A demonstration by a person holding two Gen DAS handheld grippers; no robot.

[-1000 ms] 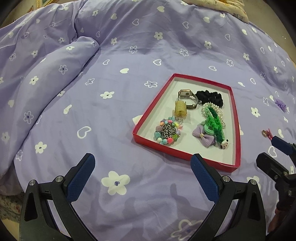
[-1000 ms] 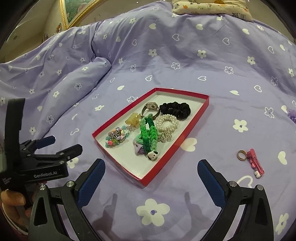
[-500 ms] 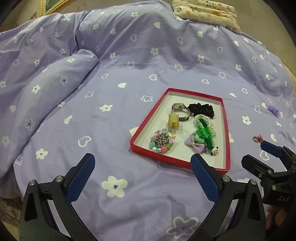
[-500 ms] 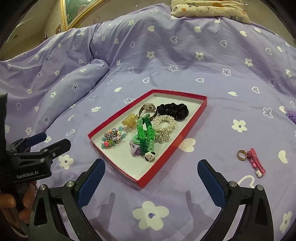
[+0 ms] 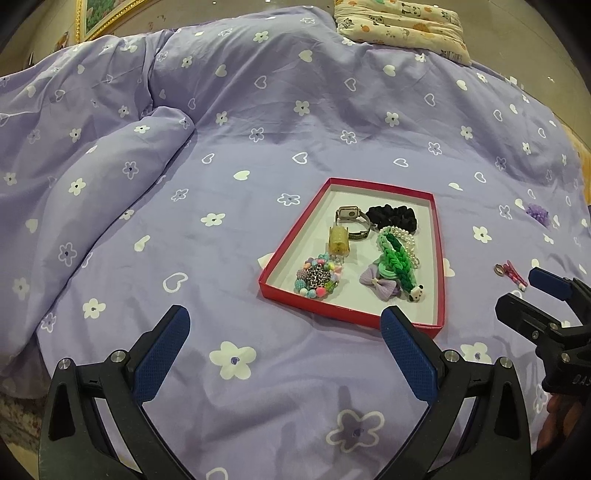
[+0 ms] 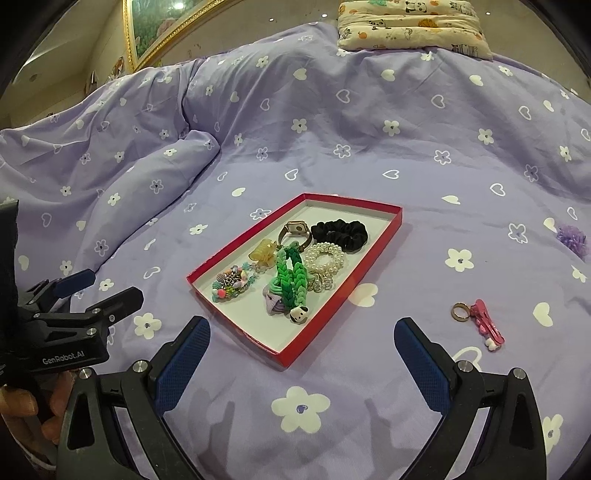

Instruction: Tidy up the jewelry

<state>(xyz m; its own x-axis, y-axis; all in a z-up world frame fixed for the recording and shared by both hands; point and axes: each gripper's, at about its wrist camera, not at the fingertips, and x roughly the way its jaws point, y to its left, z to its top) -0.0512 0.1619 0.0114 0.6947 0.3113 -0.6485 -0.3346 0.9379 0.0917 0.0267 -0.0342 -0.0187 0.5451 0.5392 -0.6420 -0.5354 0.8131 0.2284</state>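
A red tray [image 5: 291, 240] [image 6: 354, 277] lies on the purple bedspread. It holds a watch [image 5: 351, 218], a black scrunchie [image 6: 341, 232], a pearl bracelet [image 6: 327, 258], a yellow claw clip [image 5: 339, 242], a green braided band [image 6: 291, 277], a purple bow [image 5: 378, 283] and a beaded bracelet [image 5: 317, 278]. A ring [image 6: 460, 311] and a pink hair clip [image 6: 487, 326] lie on the bed right of the tray. A purple flower piece [image 6: 572, 238] lies farther right. My left gripper [image 5: 284, 347] and right gripper [image 6: 301, 354] are open and empty, held in front of the tray.
The bedspread bunches into a thick fold [image 5: 110, 166] at the left. A patterned pillow [image 6: 413, 26] lies at the far end of the bed. A gold picture frame [image 6: 155, 33] hangs on the wall at the back left.
Both grippers have drawn back and up from the tray, so it looks smaller and farther away. Both stay open and empty.
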